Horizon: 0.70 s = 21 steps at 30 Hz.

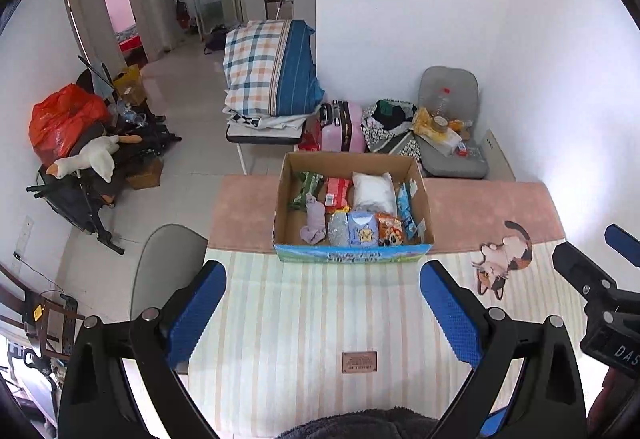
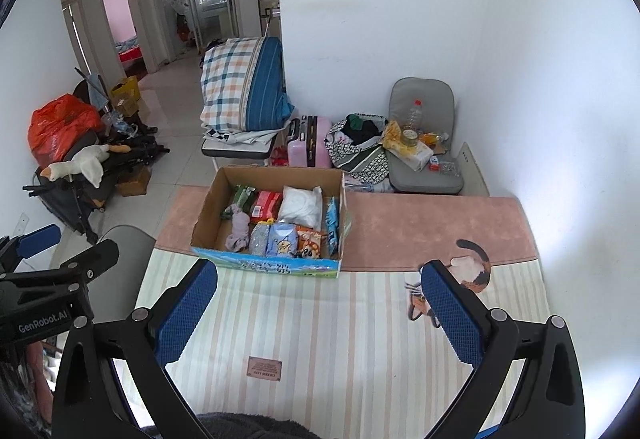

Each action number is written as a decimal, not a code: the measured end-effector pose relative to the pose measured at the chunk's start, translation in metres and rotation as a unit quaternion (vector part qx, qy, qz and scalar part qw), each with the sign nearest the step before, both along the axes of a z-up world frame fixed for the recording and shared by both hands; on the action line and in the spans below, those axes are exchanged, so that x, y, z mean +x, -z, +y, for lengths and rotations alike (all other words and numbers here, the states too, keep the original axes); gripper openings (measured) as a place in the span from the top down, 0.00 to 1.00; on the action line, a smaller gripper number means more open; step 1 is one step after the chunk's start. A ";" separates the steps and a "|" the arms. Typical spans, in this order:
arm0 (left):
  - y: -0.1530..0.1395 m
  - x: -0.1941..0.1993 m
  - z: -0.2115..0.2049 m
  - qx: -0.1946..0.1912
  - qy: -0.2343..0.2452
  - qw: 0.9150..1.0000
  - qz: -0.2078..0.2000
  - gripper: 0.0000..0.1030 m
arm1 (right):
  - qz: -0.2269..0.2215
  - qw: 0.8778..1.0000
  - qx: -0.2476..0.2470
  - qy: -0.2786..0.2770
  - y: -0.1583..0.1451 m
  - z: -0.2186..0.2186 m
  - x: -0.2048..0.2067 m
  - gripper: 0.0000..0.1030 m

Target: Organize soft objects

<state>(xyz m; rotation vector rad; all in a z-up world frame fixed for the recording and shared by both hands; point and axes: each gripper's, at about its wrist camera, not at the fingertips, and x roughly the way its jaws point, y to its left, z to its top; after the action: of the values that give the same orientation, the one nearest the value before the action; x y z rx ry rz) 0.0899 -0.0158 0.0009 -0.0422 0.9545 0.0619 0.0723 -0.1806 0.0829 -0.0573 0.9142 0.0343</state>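
Observation:
An open cardboard box (image 1: 282, 199) (image 2: 208, 217) stands on a striped mat (image 1: 320, 319) (image 2: 340, 319). Inside lie a white pillow pack (image 1: 374, 193) (image 2: 301, 205), a lilac cloth (image 1: 314, 225) (image 2: 238, 229), a blue packet (image 1: 362, 229) (image 2: 282, 241), a red packet (image 1: 336, 191) (image 2: 266, 205), a green packet (image 1: 306, 187) (image 2: 242, 195) and snack bags (image 1: 390, 229) (image 2: 310, 239). My left gripper (image 1: 322, 287) is open and empty, above the mat in front of the box. My right gripper (image 2: 320, 287) is open and empty, to the right of the left one.
A pink rug strip (image 1: 480, 207) (image 2: 420, 227) lies behind the mat, with a cat picture (image 1: 506, 259) (image 2: 472, 267) at right. Behind are a grey floor chair (image 1: 448, 119) (image 2: 424, 143), a pink suitcase (image 1: 342, 127) (image 2: 308, 141), folded bedding (image 1: 272, 71) (image 2: 244, 87) and a cluttered stroller (image 1: 88, 159) (image 2: 76, 163).

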 end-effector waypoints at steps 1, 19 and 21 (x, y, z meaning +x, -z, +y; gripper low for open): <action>0.001 0.002 0.000 0.001 -0.001 1.000 -0.002 0.03 | -0.002 1.000 0.000 0.002 0.000 0.000 0.002 0.00; 0.008 0.029 0.002 0.017 -0.009 1.000 -0.014 0.03 | -0.008 1.000 -0.014 0.020 0.007 -0.001 0.029 0.00; 0.008 0.030 0.002 0.017 -0.009 1.000 -0.014 0.03 | -0.009 1.000 -0.016 0.021 0.007 -0.001 0.029 0.00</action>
<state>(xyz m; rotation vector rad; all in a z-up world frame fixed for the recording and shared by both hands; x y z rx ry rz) 0.1201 -0.0136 -0.0067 -0.0202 0.9252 0.0942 0.1016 -0.1813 0.0758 -0.0675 0.8968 -0.0193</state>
